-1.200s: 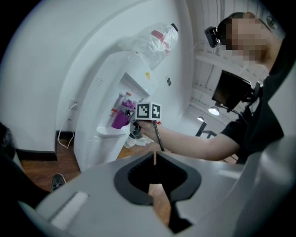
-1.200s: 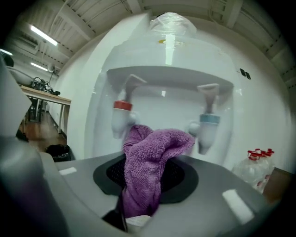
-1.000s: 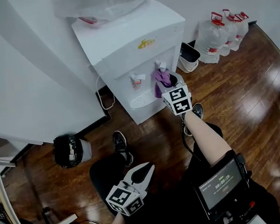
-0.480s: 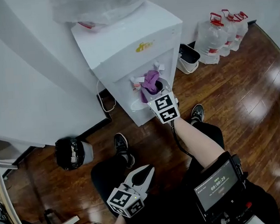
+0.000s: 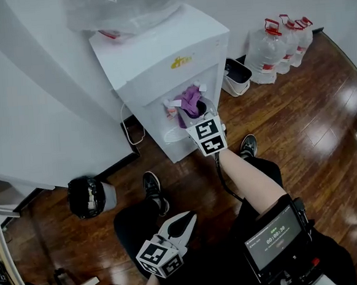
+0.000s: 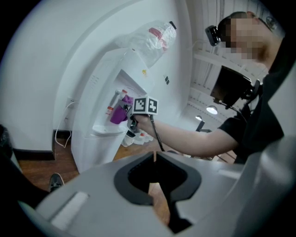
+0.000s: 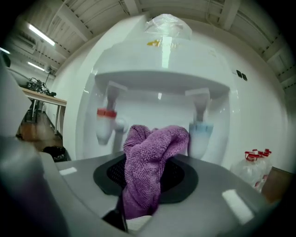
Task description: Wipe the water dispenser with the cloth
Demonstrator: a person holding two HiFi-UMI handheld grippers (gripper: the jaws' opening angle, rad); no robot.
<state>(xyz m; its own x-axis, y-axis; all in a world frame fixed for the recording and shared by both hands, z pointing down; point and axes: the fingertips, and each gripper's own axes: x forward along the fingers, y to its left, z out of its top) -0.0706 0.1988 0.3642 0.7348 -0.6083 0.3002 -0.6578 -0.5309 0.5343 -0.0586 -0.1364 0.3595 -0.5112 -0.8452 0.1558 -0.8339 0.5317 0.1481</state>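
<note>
Left tongs [image 5: 189, 218]: closed with nothing in them, parked low over our lap and well apart from the action.
Right tongs [image 5: 196, 111]: clamped on the cloth [image 7: 152, 152], held out at arm's length into the tap nook.
Where the cloth is: bunched up in the right tongs, the purple wad poking past the tips between the red tap [image 7: 105, 122] and the blue tap [image 7: 200, 132], above the drip tray [image 5: 176, 131]. We can't tell if it's touching the back panel yet.
How it'll handle: we'd guess soft, light and floppy. The fuzzy nap should grip fine, but it'll fold over when pushed.
Where to hold: near the wad, like now, so only a short stub sticks out; a longer tail would just flop.
Water dispenser [image 5: 159, 54]: white, smooth and rigid-looking. We'd go easy round those taps, since they look easy to nudge.
Further back: water jugs [image 5: 281, 38] on the floor [image 5: 300, 123].
</note>
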